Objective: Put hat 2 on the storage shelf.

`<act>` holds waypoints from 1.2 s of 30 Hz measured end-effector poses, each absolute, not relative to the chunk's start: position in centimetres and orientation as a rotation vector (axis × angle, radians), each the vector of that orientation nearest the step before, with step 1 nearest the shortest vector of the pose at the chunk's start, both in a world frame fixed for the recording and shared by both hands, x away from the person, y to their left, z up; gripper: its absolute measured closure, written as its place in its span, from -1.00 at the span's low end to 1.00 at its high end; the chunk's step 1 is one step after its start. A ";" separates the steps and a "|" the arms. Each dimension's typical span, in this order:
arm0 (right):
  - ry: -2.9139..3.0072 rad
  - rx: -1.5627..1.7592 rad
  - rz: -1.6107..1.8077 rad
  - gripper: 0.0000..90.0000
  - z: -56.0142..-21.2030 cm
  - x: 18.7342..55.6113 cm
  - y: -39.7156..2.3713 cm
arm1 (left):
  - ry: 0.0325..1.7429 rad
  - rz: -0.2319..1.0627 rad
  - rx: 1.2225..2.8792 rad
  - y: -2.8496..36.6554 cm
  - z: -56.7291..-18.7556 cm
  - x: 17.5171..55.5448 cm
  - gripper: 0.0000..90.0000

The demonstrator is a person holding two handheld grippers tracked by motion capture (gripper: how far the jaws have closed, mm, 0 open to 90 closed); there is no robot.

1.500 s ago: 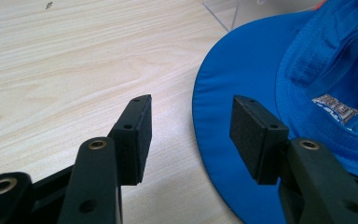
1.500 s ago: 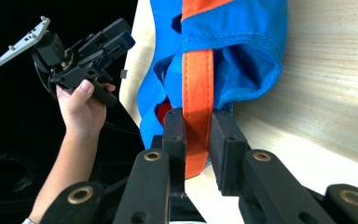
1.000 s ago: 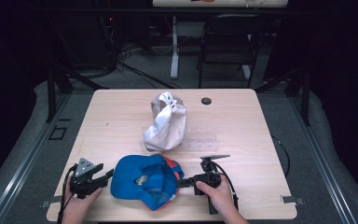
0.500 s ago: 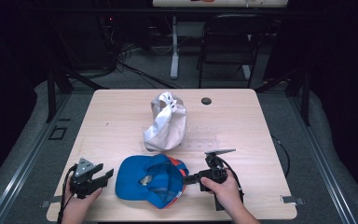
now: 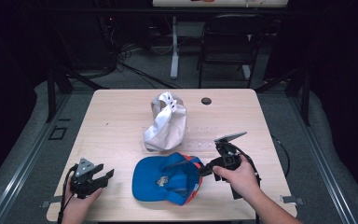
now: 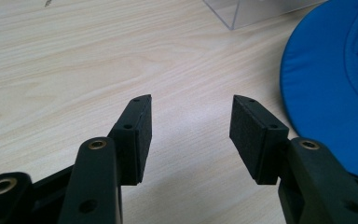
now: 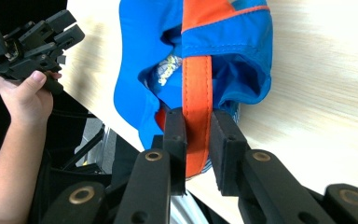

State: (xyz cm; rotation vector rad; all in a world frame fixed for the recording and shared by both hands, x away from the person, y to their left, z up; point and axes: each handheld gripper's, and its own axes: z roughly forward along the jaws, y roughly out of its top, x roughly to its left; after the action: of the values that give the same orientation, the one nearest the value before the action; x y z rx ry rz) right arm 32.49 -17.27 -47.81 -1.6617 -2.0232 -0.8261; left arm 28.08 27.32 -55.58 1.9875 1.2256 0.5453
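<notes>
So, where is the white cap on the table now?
In the high view the white cap lies near the table's middle, just beyond the blue cap, with a small dark disc farther back to its right.

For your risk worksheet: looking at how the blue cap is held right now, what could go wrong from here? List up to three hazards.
1. The right claw pinches just the orange strap of the blue cap; the thin strap might slip out.
2. The left claw is open beside the cap, touching nothing, so a pull could drag the whole cap across the table.
3. The cap lies near the table's front edge and could slide off.
</notes>
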 end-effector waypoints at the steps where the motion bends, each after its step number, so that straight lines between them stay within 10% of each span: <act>1: -2.033 -1.652 -0.817 0.73 -47.4 32.6 -17.5 | 1.225 0.541 1.989 27.3 -55.6 28.1 0.09; 36: -1.627 -1.498 -1.084 0.73 -38.2 33.5 -20.8 | 1.219 0.539 1.992 27.1 -55.5 28.2 0.09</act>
State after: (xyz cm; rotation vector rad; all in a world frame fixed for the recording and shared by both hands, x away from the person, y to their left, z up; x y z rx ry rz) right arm 33.48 -20.80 -38.24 -1.4977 -1.6273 -1.0842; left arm 28.22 27.07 -55.55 1.9916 1.2187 0.5389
